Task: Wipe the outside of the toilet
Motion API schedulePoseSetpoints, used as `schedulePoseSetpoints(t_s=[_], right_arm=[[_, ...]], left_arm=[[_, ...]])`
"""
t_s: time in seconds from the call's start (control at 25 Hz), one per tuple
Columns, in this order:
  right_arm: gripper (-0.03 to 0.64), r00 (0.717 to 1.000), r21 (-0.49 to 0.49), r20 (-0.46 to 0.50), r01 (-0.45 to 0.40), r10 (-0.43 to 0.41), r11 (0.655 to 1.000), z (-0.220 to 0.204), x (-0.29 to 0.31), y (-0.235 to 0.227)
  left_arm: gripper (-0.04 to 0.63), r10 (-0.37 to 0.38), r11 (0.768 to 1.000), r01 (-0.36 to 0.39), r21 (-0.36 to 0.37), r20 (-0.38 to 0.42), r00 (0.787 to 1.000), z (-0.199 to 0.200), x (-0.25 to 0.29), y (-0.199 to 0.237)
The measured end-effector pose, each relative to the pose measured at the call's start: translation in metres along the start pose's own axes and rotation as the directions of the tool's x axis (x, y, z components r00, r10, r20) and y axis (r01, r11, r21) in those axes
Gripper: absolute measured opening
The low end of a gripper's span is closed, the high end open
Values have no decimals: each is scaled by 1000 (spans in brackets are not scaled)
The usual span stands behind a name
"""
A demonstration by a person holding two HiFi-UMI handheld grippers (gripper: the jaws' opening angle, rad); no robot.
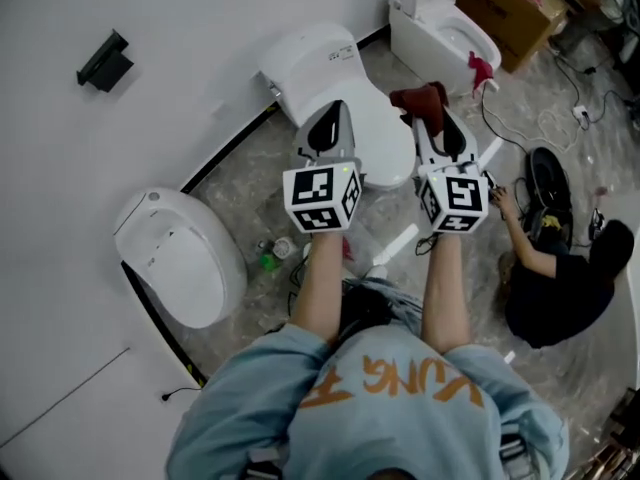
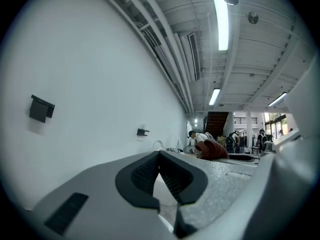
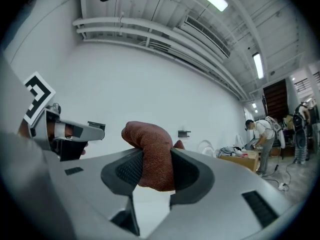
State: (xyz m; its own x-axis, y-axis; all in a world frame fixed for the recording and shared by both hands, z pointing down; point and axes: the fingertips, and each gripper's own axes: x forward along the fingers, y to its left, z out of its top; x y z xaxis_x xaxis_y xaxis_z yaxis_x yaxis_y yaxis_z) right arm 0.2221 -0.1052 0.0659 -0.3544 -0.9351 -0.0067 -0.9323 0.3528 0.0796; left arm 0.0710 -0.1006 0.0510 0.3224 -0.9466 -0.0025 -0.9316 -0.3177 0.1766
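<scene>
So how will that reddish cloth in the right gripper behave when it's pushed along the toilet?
Probably floppy: the cloth droops in a fold above the jaws of the right gripper. Its nubby texture would likely drag rather than slip on the glossy toilet.

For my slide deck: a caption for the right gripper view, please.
Right gripper shut on a reddish-brown cloth, white wall behind.
</scene>
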Motion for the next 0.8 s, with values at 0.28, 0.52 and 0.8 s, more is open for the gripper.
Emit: schedulePoseSetpoints(t_s=[0.28, 0.52, 0.8], right_arm=[[150, 995, -51, 32, -91, 93, 995, 49, 21, 21], [152, 993, 39, 45, -115, 113, 993, 46, 29, 20], [155, 998, 81, 15, -70, 69, 994, 33, 25, -3]], left_arm=[[-2, -9, 997, 5, 78, 56, 998, 45, -4, 13], [-2, 108, 982, -112, 150, 30, 994, 41, 0, 34], [-2, 85, 982, -84, 170, 1, 996, 23, 15, 17]])
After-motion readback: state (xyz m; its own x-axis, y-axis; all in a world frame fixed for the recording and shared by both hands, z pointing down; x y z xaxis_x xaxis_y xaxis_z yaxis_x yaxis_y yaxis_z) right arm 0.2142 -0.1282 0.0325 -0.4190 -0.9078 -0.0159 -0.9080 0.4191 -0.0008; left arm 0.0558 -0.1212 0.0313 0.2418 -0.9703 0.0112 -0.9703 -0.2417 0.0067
